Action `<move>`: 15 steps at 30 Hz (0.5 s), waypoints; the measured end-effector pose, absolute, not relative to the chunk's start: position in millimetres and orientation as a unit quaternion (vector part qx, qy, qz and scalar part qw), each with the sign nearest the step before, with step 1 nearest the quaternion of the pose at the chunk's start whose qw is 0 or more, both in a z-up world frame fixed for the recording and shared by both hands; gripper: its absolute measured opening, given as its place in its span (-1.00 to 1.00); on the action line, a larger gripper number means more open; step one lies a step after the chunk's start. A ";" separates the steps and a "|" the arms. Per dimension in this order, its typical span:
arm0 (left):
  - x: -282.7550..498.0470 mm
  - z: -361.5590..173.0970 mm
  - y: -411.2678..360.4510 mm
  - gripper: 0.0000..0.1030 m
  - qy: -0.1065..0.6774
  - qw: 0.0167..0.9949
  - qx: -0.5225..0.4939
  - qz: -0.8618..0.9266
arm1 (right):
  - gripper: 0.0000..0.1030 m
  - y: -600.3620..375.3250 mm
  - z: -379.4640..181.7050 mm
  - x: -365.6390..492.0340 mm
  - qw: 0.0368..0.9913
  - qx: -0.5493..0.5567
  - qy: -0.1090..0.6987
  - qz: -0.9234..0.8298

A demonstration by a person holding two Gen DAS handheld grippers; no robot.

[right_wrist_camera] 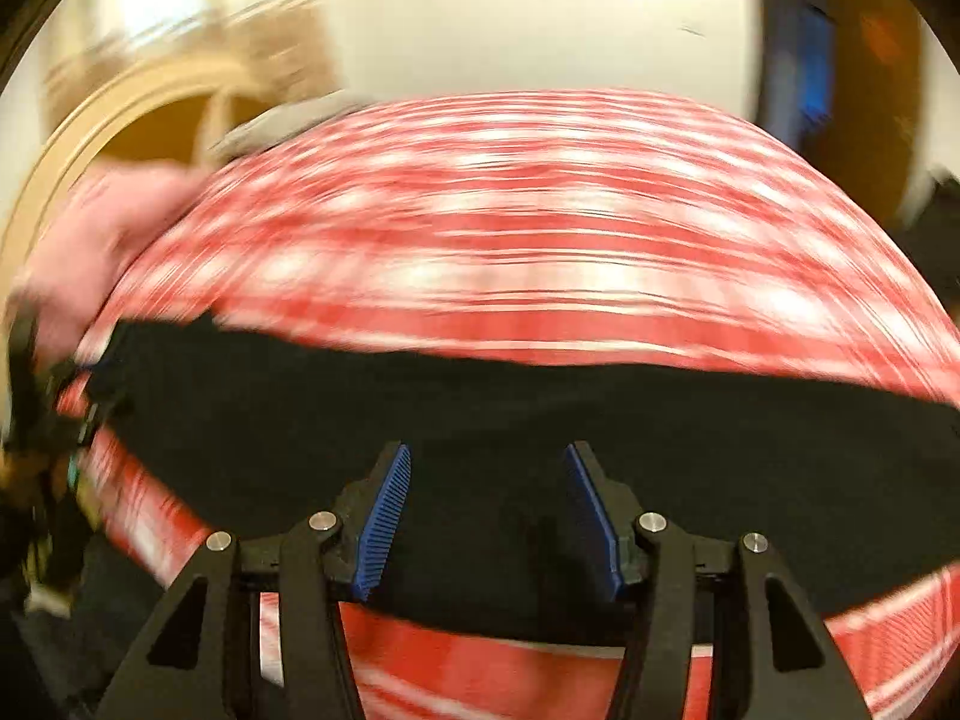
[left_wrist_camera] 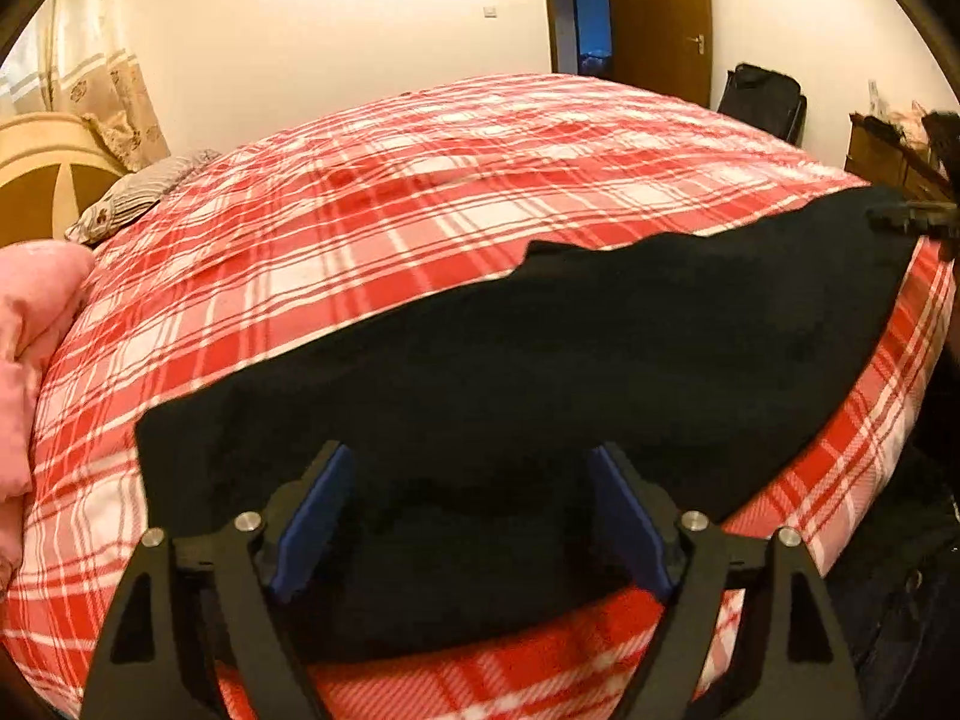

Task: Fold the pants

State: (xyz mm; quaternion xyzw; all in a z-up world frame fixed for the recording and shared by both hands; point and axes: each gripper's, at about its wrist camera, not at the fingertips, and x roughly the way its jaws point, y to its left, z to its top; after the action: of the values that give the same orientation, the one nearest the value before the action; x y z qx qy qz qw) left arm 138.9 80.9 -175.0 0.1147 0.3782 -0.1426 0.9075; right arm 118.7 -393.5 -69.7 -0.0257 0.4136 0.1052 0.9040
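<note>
Black pants [left_wrist_camera: 540,360] lie flat along the near edge of a bed with a red and white plaid cover [left_wrist_camera: 360,240]. In the left wrist view my left gripper [left_wrist_camera: 469,456] is open, its blue pads spread wide just over the pants' left end and holding nothing. The other gripper [left_wrist_camera: 912,219] shows dark at the pants' far right corner. The right wrist view is smeared by motion. There my right gripper [right_wrist_camera: 486,453] is open over the black pants [right_wrist_camera: 600,420], nothing between its fingers. The plaid cover [right_wrist_camera: 510,240] stretches beyond.
A pink quilt [left_wrist_camera: 30,330] is bunched at the bed's left side, with a striped pillow [left_wrist_camera: 132,192] and a headboard [left_wrist_camera: 42,168] behind it. A brown door [left_wrist_camera: 660,18], a black bag [left_wrist_camera: 762,96] and a wooden dresser [left_wrist_camera: 888,156] stand past the bed.
</note>
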 end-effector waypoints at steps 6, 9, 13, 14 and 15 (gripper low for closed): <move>153.5 -190.8 80.1 0.92 0.411 0.897 0.108 -0.119 | 0.07 -445.7 -87.2 127.7 0.899 0.019 0.436 0.043; 156.5 -190.1 82.4 0.92 0.425 0.892 0.097 -0.115 | 0.08 -441.1 -86.6 126.1 0.902 0.007 0.431 0.042; 155.9 -181.3 74.2 0.92 0.423 0.892 0.122 -0.097 | 0.07 -442.4 -83.0 125.5 0.905 0.014 0.424 0.037; 155.1 -176.2 72.5 0.92 0.418 0.895 0.122 -0.095 | 0.07 -443.6 -82.3 125.2 0.906 0.022 0.421 0.037; 154.6 -172.6 71.6 0.92 0.415 0.897 0.120 -0.095 | 0.07 -449.3 -78.4 124.9 0.909 0.036 0.415 0.032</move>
State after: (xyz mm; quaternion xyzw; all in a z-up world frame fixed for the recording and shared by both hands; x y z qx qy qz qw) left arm 154.6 71.6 -172.6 0.1196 0.4150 -0.0947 0.8970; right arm 124.9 -449.3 -78.4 0.0357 0.4147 0.0323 0.9087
